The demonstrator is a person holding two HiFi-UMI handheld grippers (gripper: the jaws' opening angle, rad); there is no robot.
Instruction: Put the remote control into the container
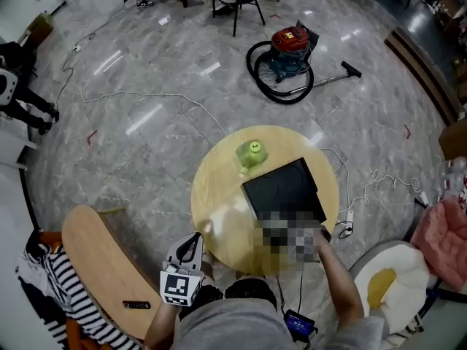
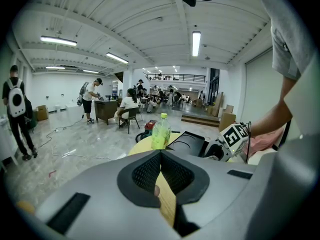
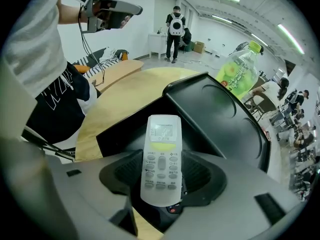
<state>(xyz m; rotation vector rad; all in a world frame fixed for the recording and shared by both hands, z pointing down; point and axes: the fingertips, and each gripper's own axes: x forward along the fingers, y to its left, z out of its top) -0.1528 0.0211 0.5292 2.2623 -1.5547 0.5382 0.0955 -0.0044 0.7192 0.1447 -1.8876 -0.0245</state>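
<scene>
While right gripper clamps remote control, its screen end juts past jaws over container; left gripper closed, empty.

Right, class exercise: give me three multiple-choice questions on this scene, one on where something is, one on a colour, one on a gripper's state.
1. Where does the green bottle stand? A. on the round table beside the black container; B. inside the container; C. on the floor.
2. What colour is the remote control? A. black; B. red; C. white.
3. What state is the right gripper in? A. open and empty; B. shut on the remote control; C. shut and empty.
Answers: 1 A, it stands on the tabletop next to the container. 2 C, its casing is white. 3 B, its jaws clamp the remote's sides.
</scene>
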